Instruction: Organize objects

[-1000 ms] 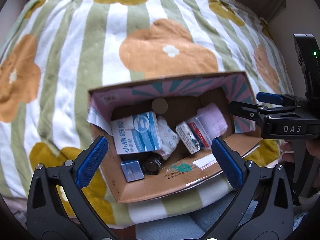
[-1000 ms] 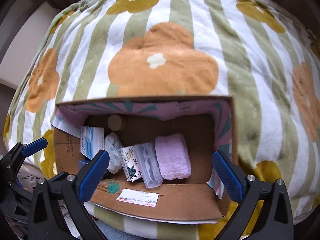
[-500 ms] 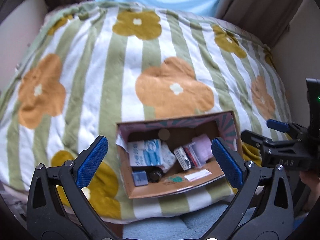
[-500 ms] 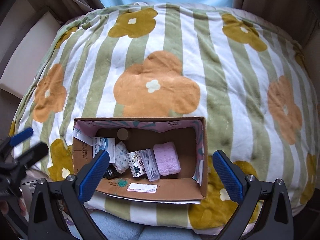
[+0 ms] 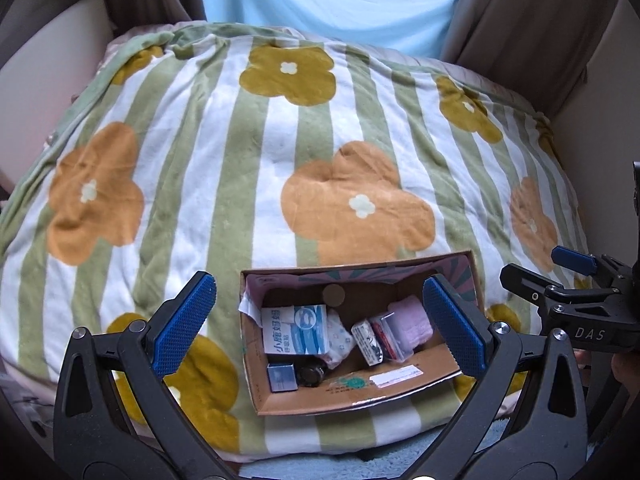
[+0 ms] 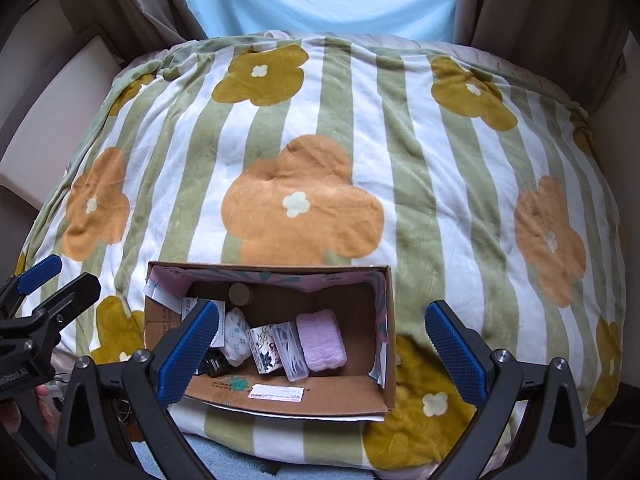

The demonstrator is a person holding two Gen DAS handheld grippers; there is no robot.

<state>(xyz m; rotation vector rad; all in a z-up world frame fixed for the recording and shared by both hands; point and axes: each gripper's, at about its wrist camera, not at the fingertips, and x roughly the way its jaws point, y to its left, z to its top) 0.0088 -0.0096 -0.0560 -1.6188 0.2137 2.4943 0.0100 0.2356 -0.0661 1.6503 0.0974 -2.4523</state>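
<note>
cardboard box [image 5: 356,394] of small items on floral striped blanket [image 5: 224,168], both grippers' fingers [image 5: 182,324] spread, empty

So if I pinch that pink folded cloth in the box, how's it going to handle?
The pink cloth looks like soft terry, so it will probably squash between the fingers and droop or unfold when lifted. It is likely light. It lies against the clear plastic case in the cardboard box, so pulling it out may nudge that case.

Box [image 6: 280,394] on blanket [image 6: 320,152] w/ towel [image 6: 321,340] inside (right end).
</note>
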